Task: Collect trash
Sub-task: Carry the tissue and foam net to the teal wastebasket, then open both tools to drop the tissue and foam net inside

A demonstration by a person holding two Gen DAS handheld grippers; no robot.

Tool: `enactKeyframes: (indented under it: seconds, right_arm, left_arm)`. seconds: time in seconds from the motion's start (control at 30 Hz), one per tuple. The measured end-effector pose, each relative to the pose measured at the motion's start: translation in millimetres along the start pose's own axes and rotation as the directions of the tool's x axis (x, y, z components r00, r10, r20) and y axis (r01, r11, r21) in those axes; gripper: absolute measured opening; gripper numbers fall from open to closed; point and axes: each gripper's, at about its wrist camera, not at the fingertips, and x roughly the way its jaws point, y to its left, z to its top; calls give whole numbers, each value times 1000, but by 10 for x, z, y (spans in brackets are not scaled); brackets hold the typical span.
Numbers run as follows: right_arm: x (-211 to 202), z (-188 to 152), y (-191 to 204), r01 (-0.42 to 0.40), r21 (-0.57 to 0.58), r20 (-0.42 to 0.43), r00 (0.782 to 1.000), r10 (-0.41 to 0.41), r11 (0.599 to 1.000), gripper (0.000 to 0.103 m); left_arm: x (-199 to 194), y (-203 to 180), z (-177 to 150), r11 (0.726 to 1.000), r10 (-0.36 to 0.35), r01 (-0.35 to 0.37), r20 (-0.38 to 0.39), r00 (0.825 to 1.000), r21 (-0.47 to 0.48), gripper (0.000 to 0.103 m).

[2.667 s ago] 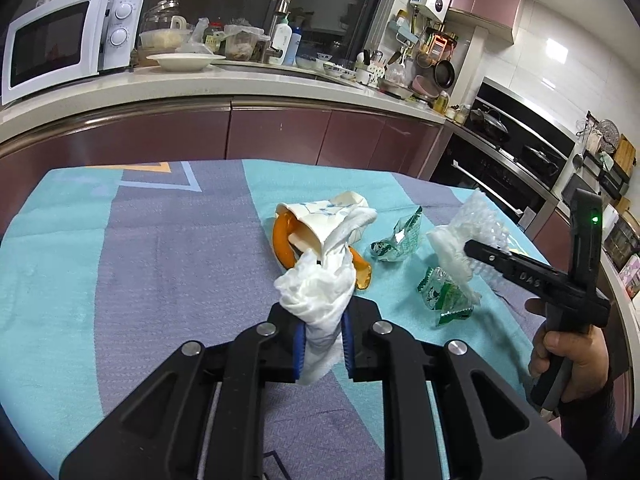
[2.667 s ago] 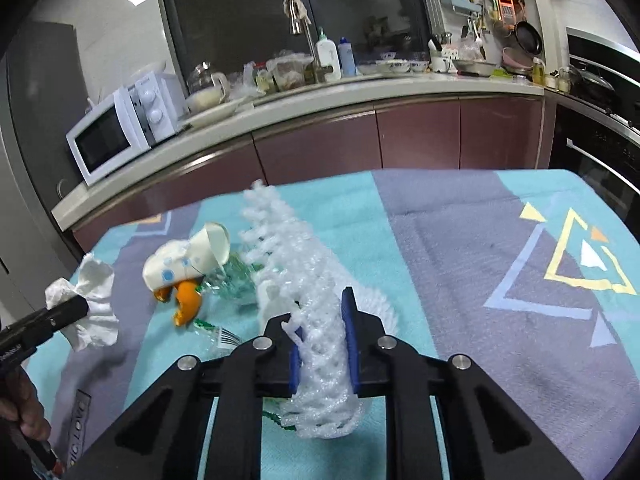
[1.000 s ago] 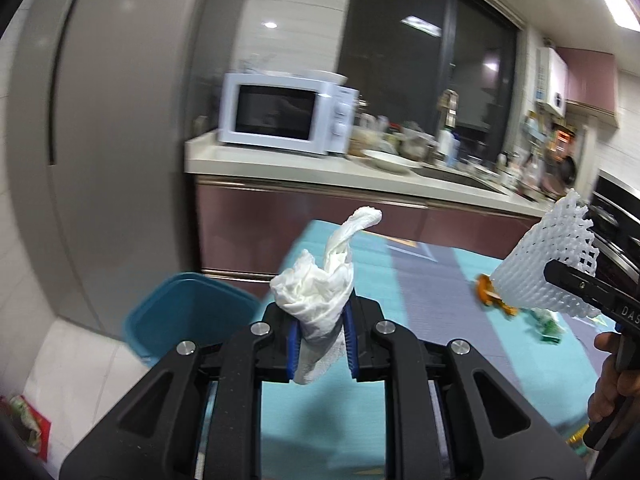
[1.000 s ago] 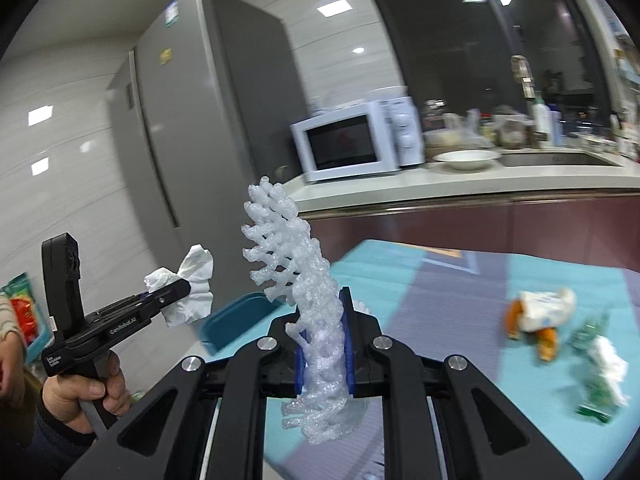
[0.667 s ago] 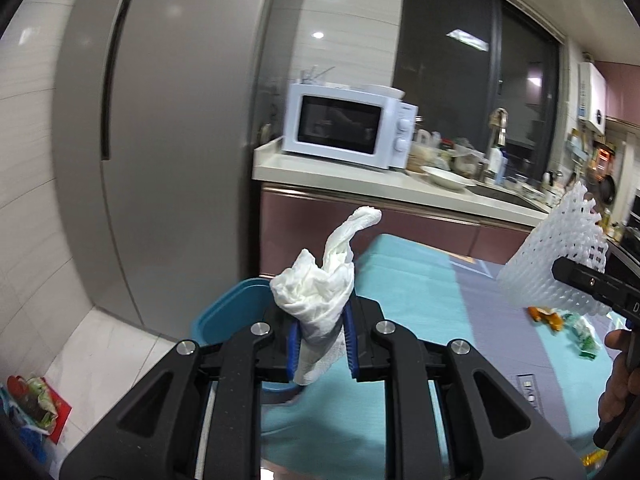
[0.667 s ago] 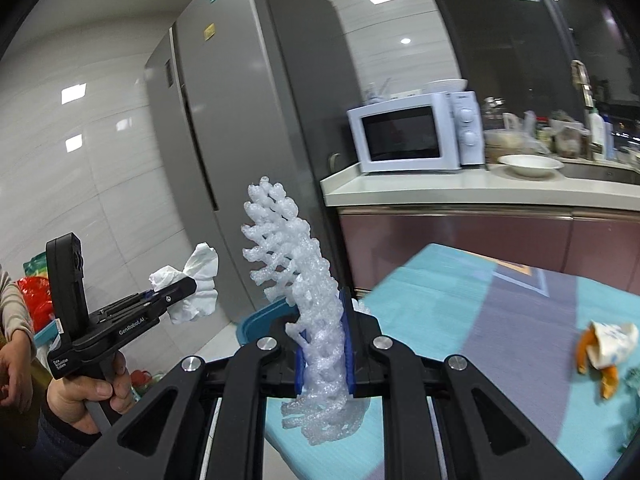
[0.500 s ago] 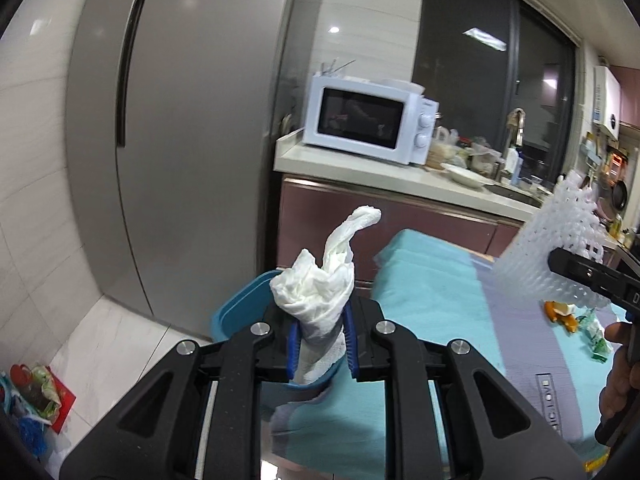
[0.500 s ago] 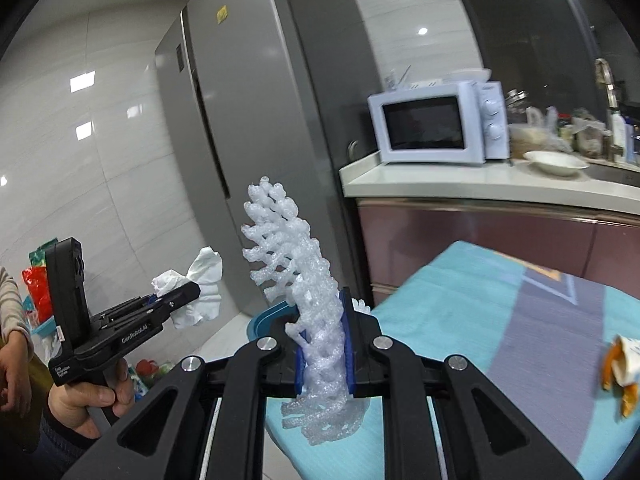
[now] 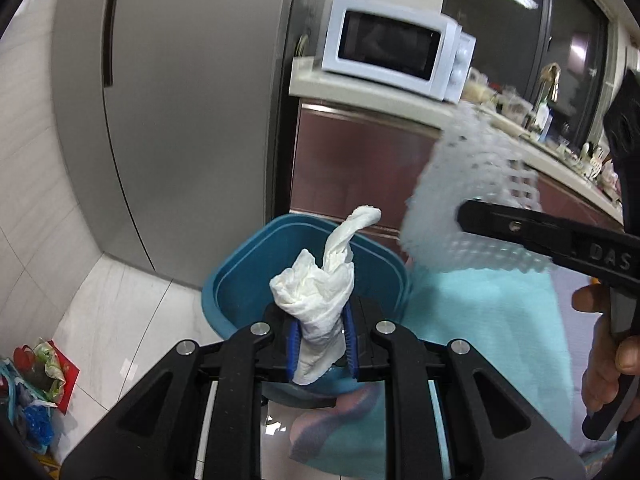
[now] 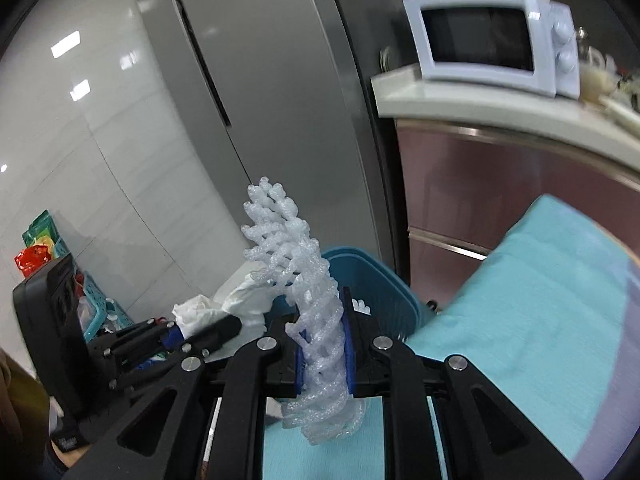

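My left gripper (image 9: pixel 320 340) is shut on a crumpled white tissue (image 9: pixel 320 292), held just above the open blue bin (image 9: pixel 248 276) on the floor. My right gripper (image 10: pixel 324 352) is shut on a white foam net sleeve (image 10: pixel 304 280) that sticks up between its blue pads. In the left wrist view the right gripper (image 9: pixel 464 216) comes in from the right with the foam net (image 9: pixel 468 200) beside the bin. In the right wrist view the left gripper (image 10: pixel 236 324) and its tissue (image 10: pixel 208 308) are at the lower left, in front of the blue bin (image 10: pixel 384 288).
The bin stands on the tiled floor between a grey fridge (image 9: pixel 180 100) and the table's teal cloth (image 9: pixel 500 320). A white microwave (image 9: pixel 396 52) sits on the counter over maroon cabinets (image 9: pixel 352 160). Bags and packets (image 9: pixel 32 384) lie on the floor at the left.
Both grippers have swung away from the table and sunk toward the blue bin, which now looms large under the tissue. The right gripper's foam net has come close beside the left one.
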Motion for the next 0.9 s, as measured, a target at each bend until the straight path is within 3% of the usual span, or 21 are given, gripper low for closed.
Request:
enactKeyframes:
  seconds: [0.43,0.63,0.77,0.9]
  right_arm:
    - [947,152,-131,50,28,-219,975,-43,998,13]
    - [1173,125,-221,72,42,-289,956,-57,997,14]
    - [1308,119,-230,75,45,-324,944,-57,996,15]
    - [1377,110,-193,89,42,-339,938,-69,995,22]
  left_arm:
    - [1139,2,123,995,91,-85,-168,982,45,18]
    - [1393,2,54,994,105,-94,-221,970,58,18]
    - [1529,-32,64,992,115,-100,-238,964,75,25]
    - [1645,-17,81,991,127,-112,-252,959,72,26]
